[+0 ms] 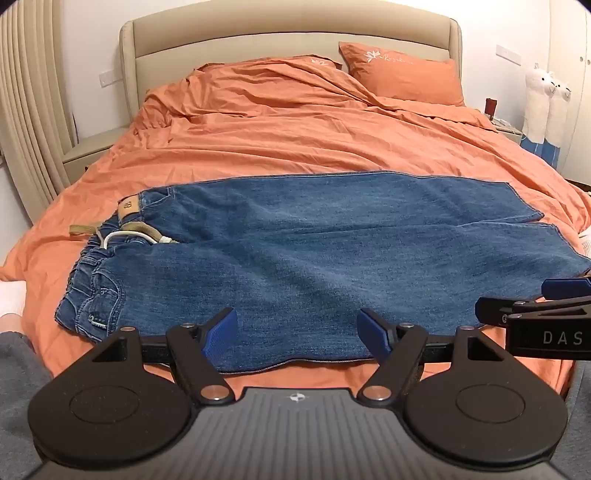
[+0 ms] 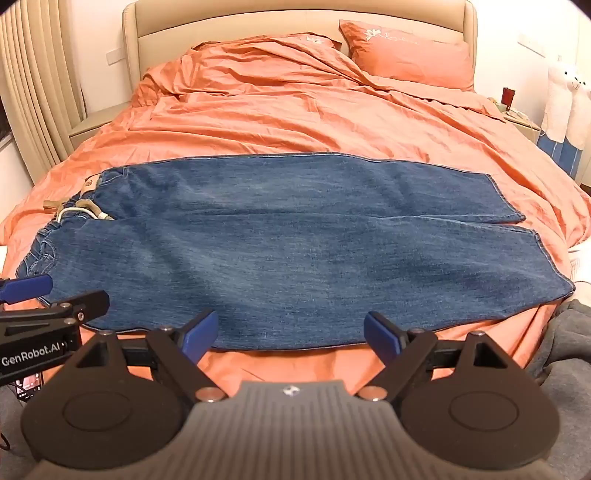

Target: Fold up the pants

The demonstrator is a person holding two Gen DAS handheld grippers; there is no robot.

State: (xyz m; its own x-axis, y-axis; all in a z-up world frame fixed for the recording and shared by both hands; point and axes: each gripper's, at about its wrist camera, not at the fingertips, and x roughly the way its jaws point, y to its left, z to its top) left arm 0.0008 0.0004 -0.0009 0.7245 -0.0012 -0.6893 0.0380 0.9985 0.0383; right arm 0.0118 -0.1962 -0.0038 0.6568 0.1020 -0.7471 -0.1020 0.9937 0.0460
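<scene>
**Blue pads apart over denim on an orange bed**

Blue-padded fingers (image 1: pixel 221 334) of the left gripper (image 1: pixel 297 334) are standing wide apart, holding nothing, above the near edge of the jeans (image 1: pixel 295 251). The right gripper (image 2: pixel 290 330) is hovering likewise, its fingers (image 2: pixel 382 338) spread and empty, just right of the left one. The jeans are lying flat across the orange duvet (image 1: pixel 295 140), waistband to the left, leg hems to the right. An orange pillow (image 1: pixel 402 72) is resting at the far headboard (image 1: pixel 288 35).
</scene>
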